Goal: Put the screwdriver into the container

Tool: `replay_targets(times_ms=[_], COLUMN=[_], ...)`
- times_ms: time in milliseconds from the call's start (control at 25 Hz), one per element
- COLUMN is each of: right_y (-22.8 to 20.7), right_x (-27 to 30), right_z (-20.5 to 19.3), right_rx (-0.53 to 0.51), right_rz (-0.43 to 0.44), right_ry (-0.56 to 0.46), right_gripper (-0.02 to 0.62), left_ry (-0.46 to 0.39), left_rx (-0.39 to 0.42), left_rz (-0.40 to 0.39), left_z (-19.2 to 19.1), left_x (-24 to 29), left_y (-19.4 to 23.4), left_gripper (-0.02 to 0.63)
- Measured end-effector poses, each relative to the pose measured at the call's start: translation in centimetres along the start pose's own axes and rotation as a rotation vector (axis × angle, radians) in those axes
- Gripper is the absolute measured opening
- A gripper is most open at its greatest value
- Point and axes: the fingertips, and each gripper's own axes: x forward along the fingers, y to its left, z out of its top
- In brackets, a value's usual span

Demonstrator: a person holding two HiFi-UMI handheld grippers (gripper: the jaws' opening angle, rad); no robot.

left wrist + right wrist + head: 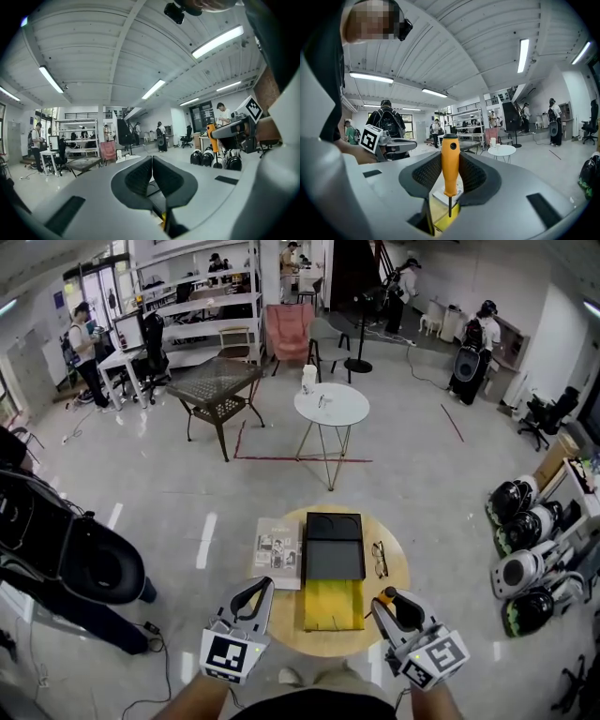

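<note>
The pale floor (422,484) is the widest thing in sight, with a white round side table (331,406) farther off and a row of helmets (525,568) along the right side. Close in front of the person stands a round wooden table (398,589). On its middle lies a black container (334,546), and a yellow pad (333,604) lies touching the container's near edge. A magazine (277,552) lies just left of the container, and a pair of glasses (379,559) lies just right of it.

The left gripper (265,584) hangs over the table's near left edge, between the magazine and the yellow pad. In the left gripper view, the left gripper (152,161) has its two dark pads pressed together with nothing between them.

The right gripper (382,606) hangs over the table's near right edge, beside the yellow pad and below the glasses. Its jaws are clamped on the orange handle of the screwdriver (450,173). In the right gripper view the tool stands upright between the pads, with the handle's butt above them and the thin metal shaft pointing down over the yellow pad (440,213). In the head view the screwdriver (387,594) shows as an orange tip at the jaw ends. It is held in the air to the right of the container, near its near right corner and not inside it.
</note>
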Motion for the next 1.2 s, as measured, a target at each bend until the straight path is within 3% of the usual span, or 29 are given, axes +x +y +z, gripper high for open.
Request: replay_targets(times_ms=[280,800,1200], right_y=[-2.4,-5.0,-6.1], right_x=[3.0,7.6,9.6], right_z=[-2.0,-3.0,-6.9], right_rx=[0.029,0.056,0.063], right_rz=[0.052,0.116,0.137], right_ry=[0.060,0.104,0.181], right_gripper=[0.128,0.127,0.127], left_ry=[0.048,0.071,0.084], left_rx=[-0.026,-0.041,-0.047], left_rz=[0.037,0.029,0.041], left_z=[-2.2,-3.3,-4.0], left_x=[2.2,6.5,7.3], left_y=[1.1,0.8,1.0], left_gripper=[0.018,0.018,0.018])
